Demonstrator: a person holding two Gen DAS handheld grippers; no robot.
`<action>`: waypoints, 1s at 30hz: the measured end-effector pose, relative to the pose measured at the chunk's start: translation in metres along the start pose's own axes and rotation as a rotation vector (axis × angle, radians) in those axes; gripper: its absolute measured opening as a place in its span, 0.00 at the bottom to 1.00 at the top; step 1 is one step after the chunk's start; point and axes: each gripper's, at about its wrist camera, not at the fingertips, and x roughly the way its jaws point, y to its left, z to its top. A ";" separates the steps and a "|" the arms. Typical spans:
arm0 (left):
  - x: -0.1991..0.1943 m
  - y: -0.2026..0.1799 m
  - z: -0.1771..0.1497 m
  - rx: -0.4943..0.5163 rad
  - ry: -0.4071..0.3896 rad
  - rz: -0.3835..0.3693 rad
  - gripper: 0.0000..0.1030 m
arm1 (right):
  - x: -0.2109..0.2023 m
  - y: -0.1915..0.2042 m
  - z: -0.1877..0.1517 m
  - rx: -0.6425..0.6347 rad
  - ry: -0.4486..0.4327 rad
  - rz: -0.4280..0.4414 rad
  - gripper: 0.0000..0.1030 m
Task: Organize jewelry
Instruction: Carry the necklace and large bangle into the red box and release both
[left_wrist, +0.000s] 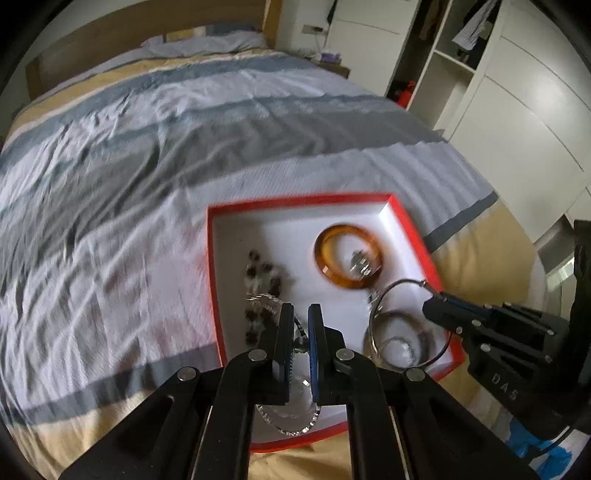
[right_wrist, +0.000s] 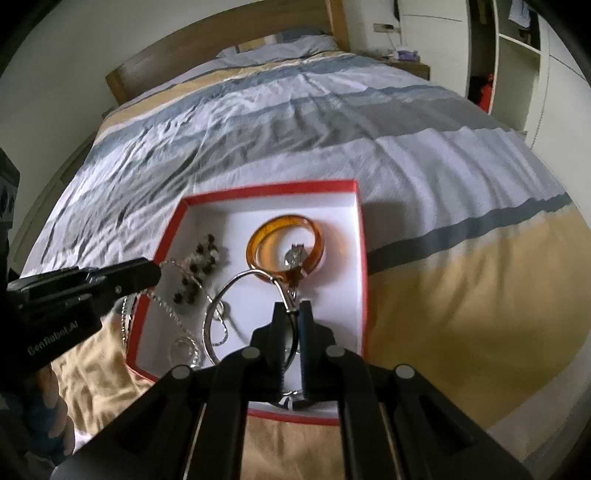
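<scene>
We record 1 red-rimmed box (right_wrist: 360, 236) with a white floor, lying on a striped bedspread (right_wrist: 332, 122). Inside it we list 1 amber bangle (right_wrist: 258, 236) toward the far side, 1 cluster of dark beads (right_wrist: 205, 254) to its left, and 1 silver chain (right_wrist: 173, 314) nearer us. Our left gripper (left_wrist: 301, 314) hangs over the box's near left part, jaws narrow, pinching a thin chain. Our right gripper (right_wrist: 290, 310), jaws likewise narrow, grips 1 large silver hoop (right_wrist: 236, 280) over the box.

box (right_wrist: 360, 258): matt red-edged card, white inside | bangle (right_wrist: 317, 240) in box: glossy amber, translucent | hoop (right_wrist: 221, 295) in box: polished silver metal | bedcover (right_wrist: 258, 122) under box: wrinkled striped cloth
</scene>
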 end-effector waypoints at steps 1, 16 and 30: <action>0.003 0.002 -0.004 -0.006 0.007 0.004 0.07 | 0.004 0.000 -0.002 -0.005 0.003 0.001 0.06; 0.030 0.008 -0.027 -0.032 0.060 0.023 0.07 | 0.027 -0.006 -0.017 -0.035 0.046 0.016 0.06; 0.038 0.014 -0.043 -0.044 0.020 0.018 0.07 | 0.031 -0.003 -0.026 -0.075 0.003 0.010 0.07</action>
